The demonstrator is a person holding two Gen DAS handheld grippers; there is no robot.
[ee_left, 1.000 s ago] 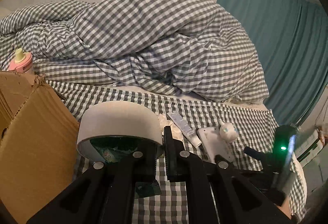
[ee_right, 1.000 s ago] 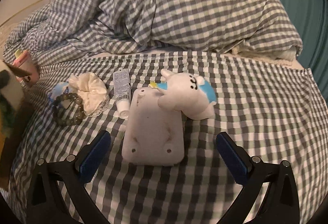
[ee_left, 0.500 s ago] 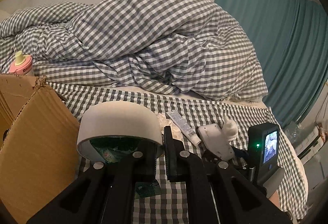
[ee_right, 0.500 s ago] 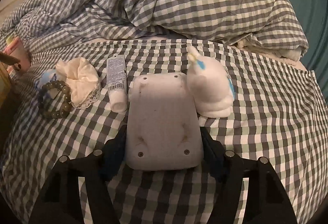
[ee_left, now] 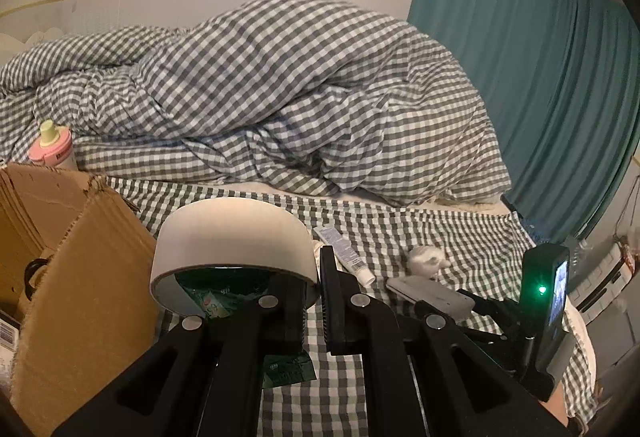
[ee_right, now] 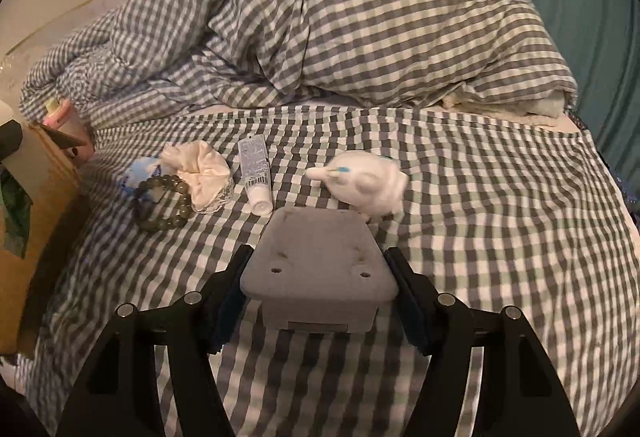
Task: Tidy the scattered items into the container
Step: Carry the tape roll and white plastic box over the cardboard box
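My left gripper [ee_left: 314, 301] is shut on the wall of a wide roll of white tape [ee_left: 234, 241], held above the bed beside the open cardboard box [ee_left: 80, 277]. My right gripper [ee_right: 320, 301] is shut on a flat white plastic device [ee_right: 318, 261], lifted off the checked sheet; it also shows in the left wrist view [ee_left: 430, 295]. On the sheet lie a white plush toy [ee_right: 364, 185], a small tube [ee_right: 255, 173], a cream scrunchie [ee_right: 202, 171], a green bead bracelet [ee_right: 164, 207] and a blue-white packet [ee_right: 142, 171].
A bunched checked duvet [ee_left: 300, 97] fills the back of the bed. A pink bottle [ee_left: 52, 151] stands behind the box. A green wrapper [ee_left: 286, 369] lies under the left gripper. Teal curtains [ee_left: 540, 77] hang on the right.
My right gripper closed on the white device and lifted it off the sheet; the plush toy tipped off it onto the sheet. The left gripper rose slightly with the tape.
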